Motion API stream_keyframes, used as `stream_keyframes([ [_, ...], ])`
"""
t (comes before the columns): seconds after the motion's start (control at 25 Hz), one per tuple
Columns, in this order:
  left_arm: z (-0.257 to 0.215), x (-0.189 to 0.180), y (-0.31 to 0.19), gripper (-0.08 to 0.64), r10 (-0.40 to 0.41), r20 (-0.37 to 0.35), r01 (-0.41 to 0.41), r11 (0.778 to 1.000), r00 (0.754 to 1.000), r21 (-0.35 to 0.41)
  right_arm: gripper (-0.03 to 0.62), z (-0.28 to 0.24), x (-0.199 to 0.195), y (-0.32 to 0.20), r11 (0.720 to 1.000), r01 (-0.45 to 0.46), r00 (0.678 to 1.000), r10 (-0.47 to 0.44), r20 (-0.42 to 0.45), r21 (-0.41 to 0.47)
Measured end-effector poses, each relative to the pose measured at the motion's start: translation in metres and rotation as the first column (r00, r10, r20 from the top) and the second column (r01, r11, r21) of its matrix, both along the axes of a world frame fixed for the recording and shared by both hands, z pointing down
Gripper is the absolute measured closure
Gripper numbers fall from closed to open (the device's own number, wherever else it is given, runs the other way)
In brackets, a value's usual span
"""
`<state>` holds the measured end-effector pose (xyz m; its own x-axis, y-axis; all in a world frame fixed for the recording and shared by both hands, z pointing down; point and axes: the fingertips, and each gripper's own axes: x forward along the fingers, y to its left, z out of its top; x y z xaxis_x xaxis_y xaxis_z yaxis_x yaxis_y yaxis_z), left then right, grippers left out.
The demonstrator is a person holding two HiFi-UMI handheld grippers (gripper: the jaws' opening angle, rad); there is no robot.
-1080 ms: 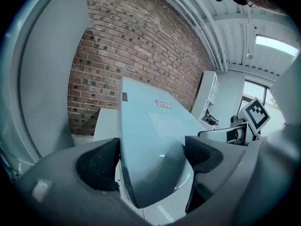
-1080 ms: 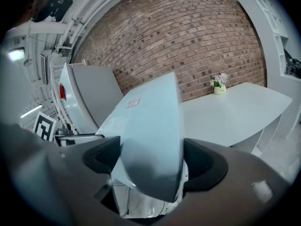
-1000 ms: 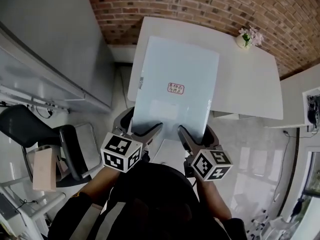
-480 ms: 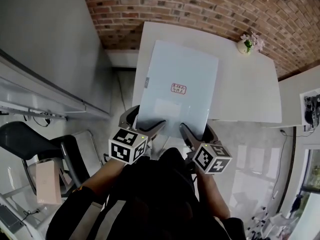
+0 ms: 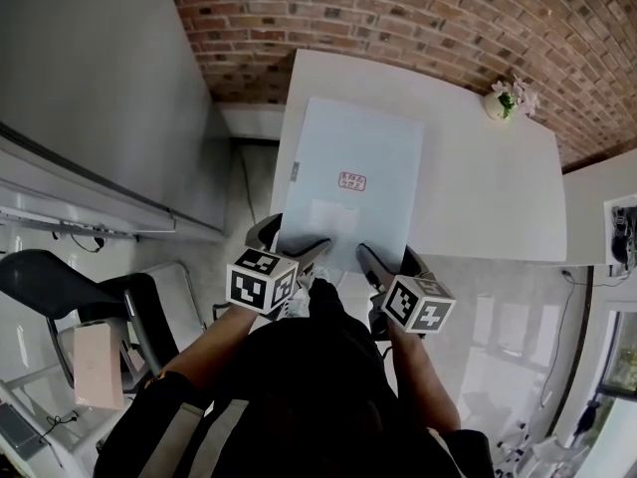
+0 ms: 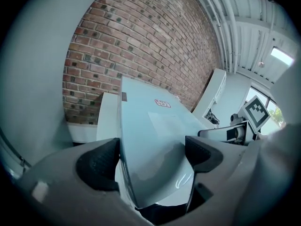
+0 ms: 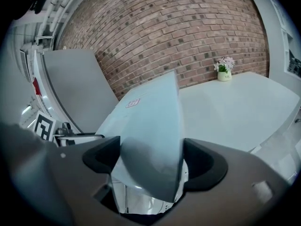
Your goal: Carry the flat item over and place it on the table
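A large flat pale-blue board point(image 5: 350, 182) with a small red-printed label is held level over the near left part of the white table point(image 5: 488, 177). Its far edge reaches well over the tabletop, and its near edge hangs past the table's front. My left gripper point(image 5: 290, 245) is shut on the board's near left corner, my right gripper point(image 5: 381, 261) on its near right corner. In the left gripper view the board point(image 6: 150, 121) runs forward between the left gripper's point(image 6: 153, 154) pads. In the right gripper view the board point(image 7: 150, 121) fills the gap of the right gripper point(image 7: 150, 159).
A brick wall point(image 5: 398, 18) backs the table. A small vase of flowers point(image 5: 508, 101) stands at the table's far right corner. A grey panel point(image 5: 100, 88) lines the left side, with a black chair point(image 5: 60, 287) below it. A white cabinet point(image 5: 607, 197) stands at the right.
The person has stepped toward the table, carrying the board forward with both grippers. The board now covers more of the tabletop, and the grip on it is unchanged.
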<state>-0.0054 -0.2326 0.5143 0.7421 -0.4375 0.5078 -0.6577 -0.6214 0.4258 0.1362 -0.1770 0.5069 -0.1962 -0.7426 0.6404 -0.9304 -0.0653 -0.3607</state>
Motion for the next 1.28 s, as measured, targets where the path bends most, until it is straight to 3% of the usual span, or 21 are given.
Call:
stream_keyframes([
  [0.6,0.051,0.006,-0.066,0.107,-0.045,0.09,0.054,0.993,0.995,-0.102,0.167,0.057,0.009,-0.075,0.99,0.073,0.995,-0.065,0.071,-0.121],
  [1.28,0.089,0.0,-0.091,0.107,-0.039,0.134,0.064,0.98,0.99,-0.186,0.167,0.098,0.001,-0.103,0.974,0.088,0.99,-0.064,0.123,-0.208],
])
